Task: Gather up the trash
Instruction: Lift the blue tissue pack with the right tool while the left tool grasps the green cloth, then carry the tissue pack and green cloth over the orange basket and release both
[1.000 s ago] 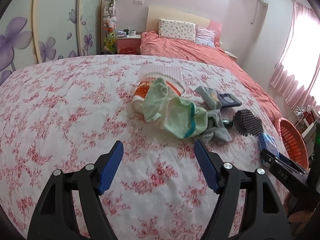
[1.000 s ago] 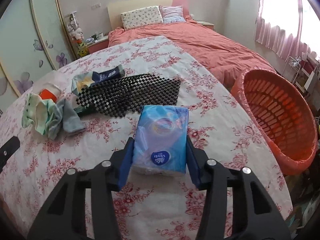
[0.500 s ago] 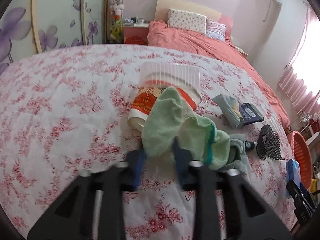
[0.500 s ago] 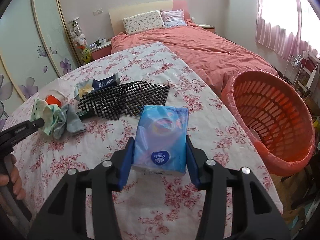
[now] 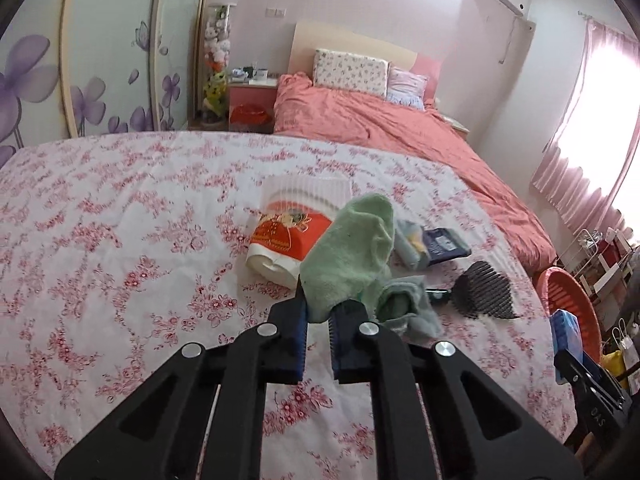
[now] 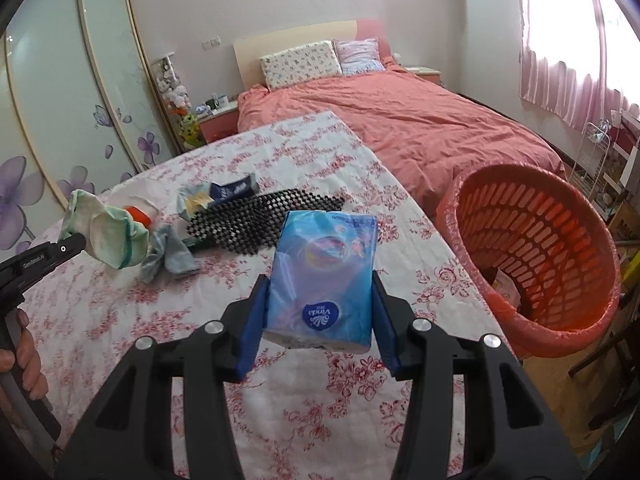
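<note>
- The left gripper (image 5: 318, 330) had its jaws closing on a green cloth (image 5: 348, 256); the blue pads pinched the cloth's lower end, and the rest of it stood up above them, clear of the floral bedspread (image 5: 120, 240).
- In the right wrist view the same cloth (image 6: 106, 232) hung from the left gripper's tip (image 6: 72, 244) near the left edge of the bedspread, with a person's hand (image 6: 24, 354) on the handle below.
- The right gripper (image 6: 320, 312) was clamped on a blue tissue pack (image 6: 324, 276), one pad against each long side, and held it above the bedspread's right edge.
- An orange basket (image 6: 532, 256) lined with a thin plastic bag stood off the right edge of the bedspread, tilted with its mouth toward the camera; something pale lay at its bottom.
- A toppled instant-noodle cup (image 5: 292, 232), red and white, lay on its side near the middle of the bedspread, just behind the raised cloth.
- A grey-blue rag (image 5: 412, 304) lay crumpled beside the gripper's tip, and a black mesh mat (image 5: 484, 292) lay to its right.
- A dark blue packet (image 5: 444, 242) lay behind the mat, toward the far edge.
</note>
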`<state>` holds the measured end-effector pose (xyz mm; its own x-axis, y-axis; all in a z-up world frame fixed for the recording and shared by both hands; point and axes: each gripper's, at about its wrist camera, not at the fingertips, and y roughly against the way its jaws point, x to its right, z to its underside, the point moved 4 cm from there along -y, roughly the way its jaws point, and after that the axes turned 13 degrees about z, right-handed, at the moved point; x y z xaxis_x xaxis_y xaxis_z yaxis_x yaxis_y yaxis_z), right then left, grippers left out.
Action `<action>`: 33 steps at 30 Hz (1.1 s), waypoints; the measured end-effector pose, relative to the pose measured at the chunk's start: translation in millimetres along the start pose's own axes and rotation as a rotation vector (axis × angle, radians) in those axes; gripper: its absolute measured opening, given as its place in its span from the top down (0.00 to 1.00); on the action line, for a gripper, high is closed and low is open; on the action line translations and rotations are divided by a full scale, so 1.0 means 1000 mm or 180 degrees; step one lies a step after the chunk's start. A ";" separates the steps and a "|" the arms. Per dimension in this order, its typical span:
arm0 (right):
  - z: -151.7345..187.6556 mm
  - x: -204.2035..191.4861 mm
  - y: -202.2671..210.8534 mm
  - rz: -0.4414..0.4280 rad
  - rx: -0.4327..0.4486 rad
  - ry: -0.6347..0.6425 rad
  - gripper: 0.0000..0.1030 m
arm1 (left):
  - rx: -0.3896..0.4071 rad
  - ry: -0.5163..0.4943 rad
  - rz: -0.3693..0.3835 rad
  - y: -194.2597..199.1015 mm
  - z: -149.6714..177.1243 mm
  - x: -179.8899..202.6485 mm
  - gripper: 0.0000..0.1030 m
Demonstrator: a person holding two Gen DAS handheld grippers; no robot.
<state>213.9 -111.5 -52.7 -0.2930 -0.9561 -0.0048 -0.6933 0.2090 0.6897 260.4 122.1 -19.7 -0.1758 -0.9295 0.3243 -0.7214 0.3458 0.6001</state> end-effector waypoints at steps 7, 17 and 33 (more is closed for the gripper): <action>-0.006 0.014 0.021 -0.0027 0.0138 -0.0054 0.54 | 0.0113 -0.0074 0.0039 0.018 -0.007 0.018 0.92; -0.009 0.040 0.039 -0.0012 0.0260 -0.0167 0.54 | 0.0156 -0.0258 0.0251 0.027 -0.010 0.061 0.92; -0.016 0.105 0.053 0.0386 0.0593 -0.0304 0.54 | -0.0020 -0.0629 0.0882 -0.001 0.012 0.174 0.92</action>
<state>156.6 -203.9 -5.5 -0.4363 -0.8998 -0.0048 -0.7562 0.3638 0.5439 222.6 -41.7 27.6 -0.4915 -0.8067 0.3281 -0.6240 0.5890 0.5135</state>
